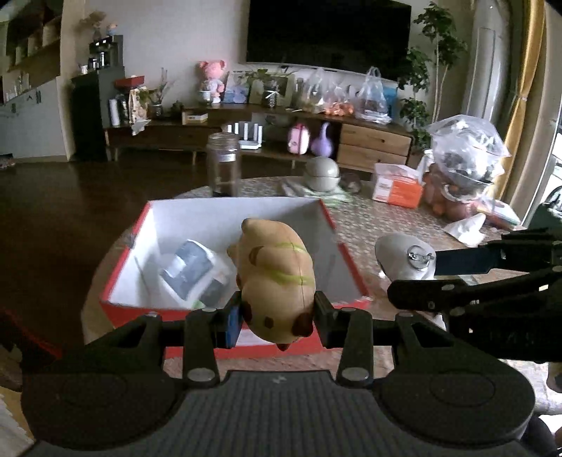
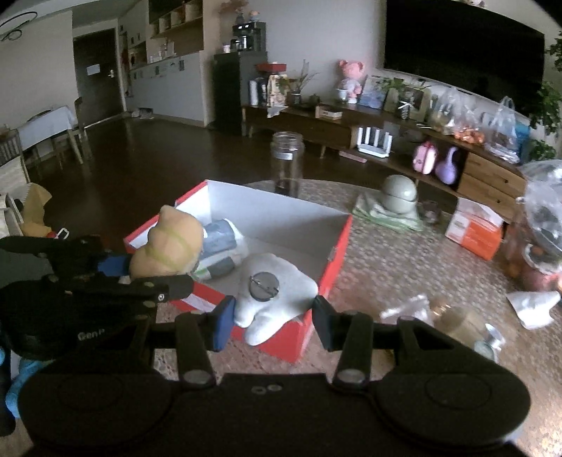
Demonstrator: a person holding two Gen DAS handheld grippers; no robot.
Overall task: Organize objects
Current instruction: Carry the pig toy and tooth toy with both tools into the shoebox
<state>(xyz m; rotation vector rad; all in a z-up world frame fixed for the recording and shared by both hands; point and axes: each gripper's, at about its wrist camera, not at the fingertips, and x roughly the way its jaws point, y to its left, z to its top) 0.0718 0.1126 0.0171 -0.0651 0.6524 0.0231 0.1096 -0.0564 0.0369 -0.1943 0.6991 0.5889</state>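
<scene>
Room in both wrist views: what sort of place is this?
Most likely a home living room: a large dark TV hangs above a long wooden media console cluttered with a pink doll, and the red box sits on a cluttered table.

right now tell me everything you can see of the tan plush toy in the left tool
The tan plush toy is a soft, rounded stuffed animal in beige fabric with brown patches and thin yellow-green lines across its body. The left tool is shut on its lower end, one pad on each side, holding it above the near edge of the red box, its body extending up and forward over the white interior. Nothing else appears to touch it. A blue-grey packet lies in the box beneath it.
</scene>
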